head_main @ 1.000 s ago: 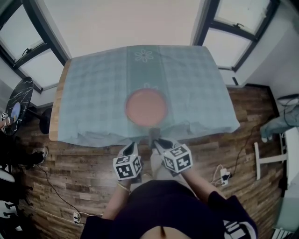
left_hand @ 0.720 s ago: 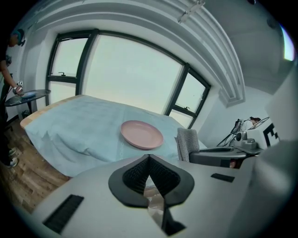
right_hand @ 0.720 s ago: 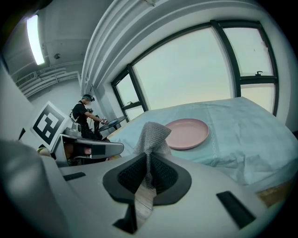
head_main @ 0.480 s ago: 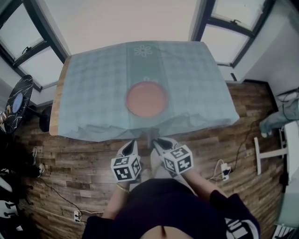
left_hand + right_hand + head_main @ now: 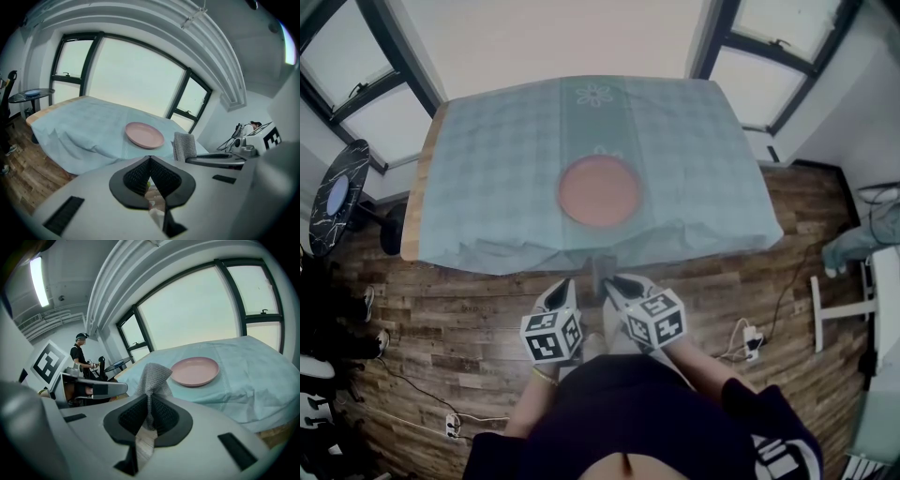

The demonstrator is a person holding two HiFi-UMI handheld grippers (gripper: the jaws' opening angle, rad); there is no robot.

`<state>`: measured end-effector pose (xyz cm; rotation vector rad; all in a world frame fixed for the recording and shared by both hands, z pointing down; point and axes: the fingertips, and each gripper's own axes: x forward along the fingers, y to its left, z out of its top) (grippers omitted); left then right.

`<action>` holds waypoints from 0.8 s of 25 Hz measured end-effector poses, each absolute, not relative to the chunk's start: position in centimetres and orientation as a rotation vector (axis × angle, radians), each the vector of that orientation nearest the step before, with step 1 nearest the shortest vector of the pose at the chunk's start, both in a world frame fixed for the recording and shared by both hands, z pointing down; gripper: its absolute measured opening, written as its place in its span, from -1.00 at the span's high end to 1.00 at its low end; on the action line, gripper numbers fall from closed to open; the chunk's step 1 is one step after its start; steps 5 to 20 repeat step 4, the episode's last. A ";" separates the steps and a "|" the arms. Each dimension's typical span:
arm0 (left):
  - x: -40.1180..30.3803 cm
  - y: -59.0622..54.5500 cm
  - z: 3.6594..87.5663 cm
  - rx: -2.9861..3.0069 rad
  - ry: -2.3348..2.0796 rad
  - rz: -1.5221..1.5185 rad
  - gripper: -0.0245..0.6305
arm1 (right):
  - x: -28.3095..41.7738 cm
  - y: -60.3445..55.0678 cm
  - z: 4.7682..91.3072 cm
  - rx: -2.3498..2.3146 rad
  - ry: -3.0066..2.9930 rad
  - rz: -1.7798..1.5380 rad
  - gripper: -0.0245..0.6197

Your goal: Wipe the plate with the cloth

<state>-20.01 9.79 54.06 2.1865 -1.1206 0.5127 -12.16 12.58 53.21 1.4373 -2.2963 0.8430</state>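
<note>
A pink plate (image 5: 600,190) sits on a table with a light blue cover (image 5: 487,159). The plate is in the middle of the table from side to side, closer to the edge where the person stands. It lies flat and looks bare.

The person holds both grippers low, close to their body. The grippers are over the wooden floor (image 5: 441,347), not over the table. They are side by side and near each other.

The right gripper (image 5: 614,281) pinches a grey cloth (image 5: 598,272). In the right gripper view, its two jaws squeeze the cloth (image 5: 152,376) between them, and the top of the cloth sticks up above the jaws. The cloth is not touching the plate (image 5: 195,371), which is well past it on the table.

The left gripper (image 5: 562,286) holds nothing. In the left gripper view, its jaws are pressed together at the tips with nothing between them. From there the plate (image 5: 144,135) is ahead on the table, and the cloth (image 5: 184,146) shows to the right, held up by the other gripper
</note>
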 end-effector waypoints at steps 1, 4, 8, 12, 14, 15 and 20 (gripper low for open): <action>-20.1 9.8 54.1 2.183 -1.119 0.512 0.88 | -12.2 12.5 53.1 1.438 -2.298 0.846 0.82; -20.2 9.9 54.1 2.177 -1.116 0.510 0.88 | -12.4 12.2 53.0 1.439 -2.304 0.849 0.82; -20.2 9.9 54.1 2.177 -1.116 0.510 0.88 | -12.4 12.2 53.0 1.439 -2.304 0.849 0.82; -20.2 9.9 54.1 2.177 -1.116 0.510 0.88 | -12.4 12.2 53.0 1.439 -2.304 0.849 0.82; -20.2 9.9 54.1 2.177 -1.116 0.510 0.88 | -12.4 12.2 53.0 1.439 -2.304 0.849 0.82; -20.2 9.9 54.1 2.177 -1.116 0.510 0.88 | -12.4 12.2 53.0 1.439 -2.304 0.849 0.82; -20.2 9.9 54.1 2.177 -1.116 0.510 0.88 | -12.4 12.2 53.0 1.439 -2.304 0.849 0.82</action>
